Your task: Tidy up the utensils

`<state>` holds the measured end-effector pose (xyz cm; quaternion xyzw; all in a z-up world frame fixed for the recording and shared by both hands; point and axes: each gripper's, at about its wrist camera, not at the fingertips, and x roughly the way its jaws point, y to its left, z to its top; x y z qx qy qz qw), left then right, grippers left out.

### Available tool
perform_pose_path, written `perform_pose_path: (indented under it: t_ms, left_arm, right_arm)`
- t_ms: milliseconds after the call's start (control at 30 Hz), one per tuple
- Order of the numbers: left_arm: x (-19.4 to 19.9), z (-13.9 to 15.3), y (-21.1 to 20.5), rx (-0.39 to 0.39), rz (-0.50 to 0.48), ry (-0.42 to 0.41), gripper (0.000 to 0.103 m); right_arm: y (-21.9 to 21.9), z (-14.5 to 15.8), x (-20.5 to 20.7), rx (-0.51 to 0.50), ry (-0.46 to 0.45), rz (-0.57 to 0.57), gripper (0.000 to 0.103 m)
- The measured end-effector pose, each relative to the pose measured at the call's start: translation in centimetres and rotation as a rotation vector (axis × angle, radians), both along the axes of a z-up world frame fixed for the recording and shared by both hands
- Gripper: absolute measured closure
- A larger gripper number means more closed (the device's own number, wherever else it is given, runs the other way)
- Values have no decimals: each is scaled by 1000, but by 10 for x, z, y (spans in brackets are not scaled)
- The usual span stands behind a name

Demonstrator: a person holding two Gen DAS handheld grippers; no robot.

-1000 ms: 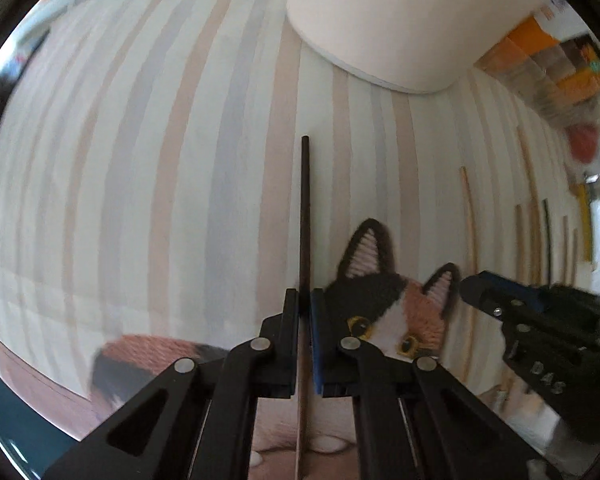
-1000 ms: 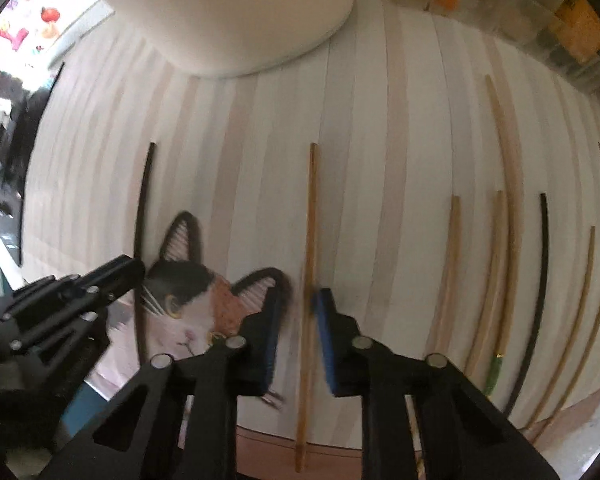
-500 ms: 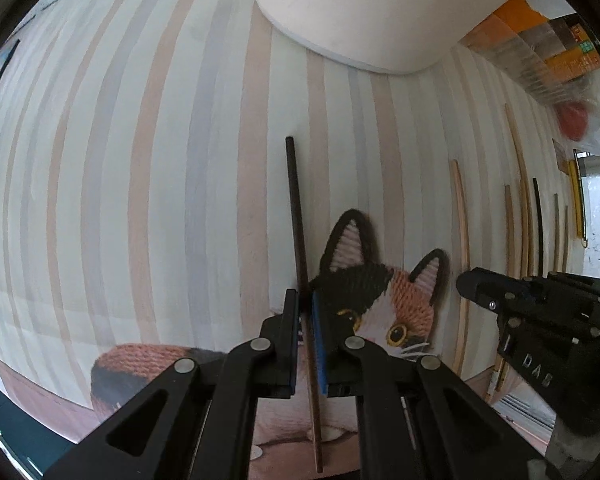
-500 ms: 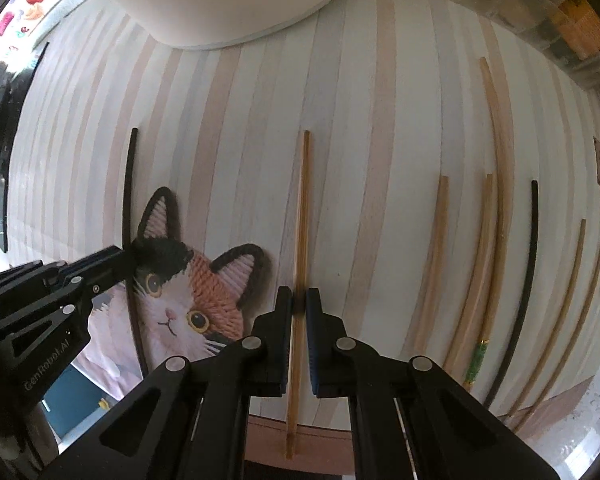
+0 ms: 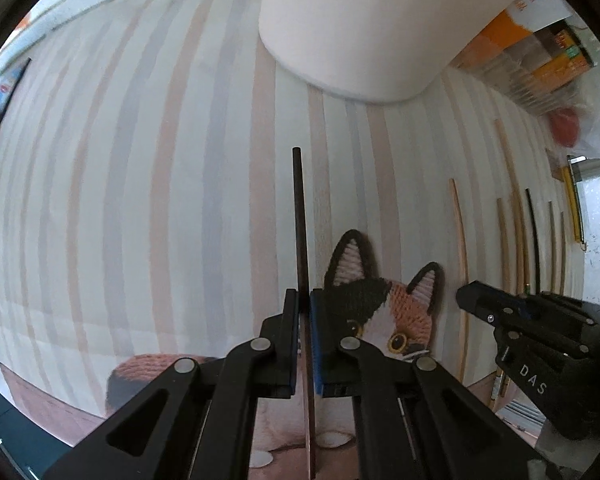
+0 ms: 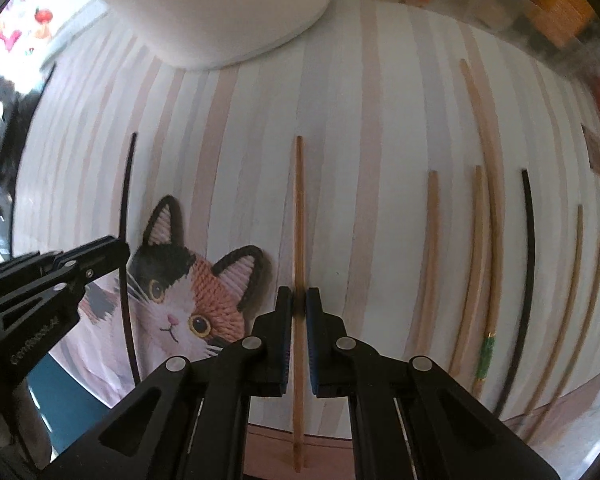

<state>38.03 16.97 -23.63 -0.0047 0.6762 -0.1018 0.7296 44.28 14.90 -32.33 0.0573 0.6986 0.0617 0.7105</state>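
My left gripper (image 5: 305, 300) is shut on a dark chopstick (image 5: 299, 208) and holds it pointing forward over the striped placemat (image 5: 160, 160). My right gripper (image 6: 298, 298) is shut on a light wooden chopstick (image 6: 298, 200), also pointing forward. Each gripper shows in the other's view: the right one (image 5: 512, 320) at the right, the left one (image 6: 60, 272) at the left with the dark chopstick (image 6: 125, 216). Several more chopsticks (image 6: 478, 240), wooden and one black (image 6: 530, 240), lie in a row on the mat to the right.
A large white container (image 5: 360, 28) stands at the far side of the mat, also seen in the right wrist view (image 6: 220, 4). A cat picture (image 6: 196, 296) covers the mat's near part. Orange packets (image 5: 540, 56) lie at the back right.
The right gripper closed on the wooden chopstick and has lifted slightly. The left gripper stays shut on the dark chopstick, which swung a little and is straight again.
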Motion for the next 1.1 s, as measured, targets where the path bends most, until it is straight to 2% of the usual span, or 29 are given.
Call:
perform_pose_path:
  t_ms: [367, 567, 700, 900, 1100]
  left_arm:
    - [-20, 67, 1, -10, -13, -161, 100]
    - [-33, 112, 11, -40, -5, -273, 101]
    - [-32, 140, 4, -52, -14, -360, 101]
    - [-22, 177, -7, -52, -27, -475, 103]
    - [-13, 203, -5, -94, -10, -531, 103]
  right_arm:
    - [-22, 35, -40, 94, -212, -63, 96]
    - [-38, 72, -56, 109, -351, -81, 96]
    - [-52, 106, -61, 113, -470, -85, 96]
    - [-46, 153, -49, 102, -636, -73, 96]
    - [-38, 184, -43, 112, -743, -62, 96]
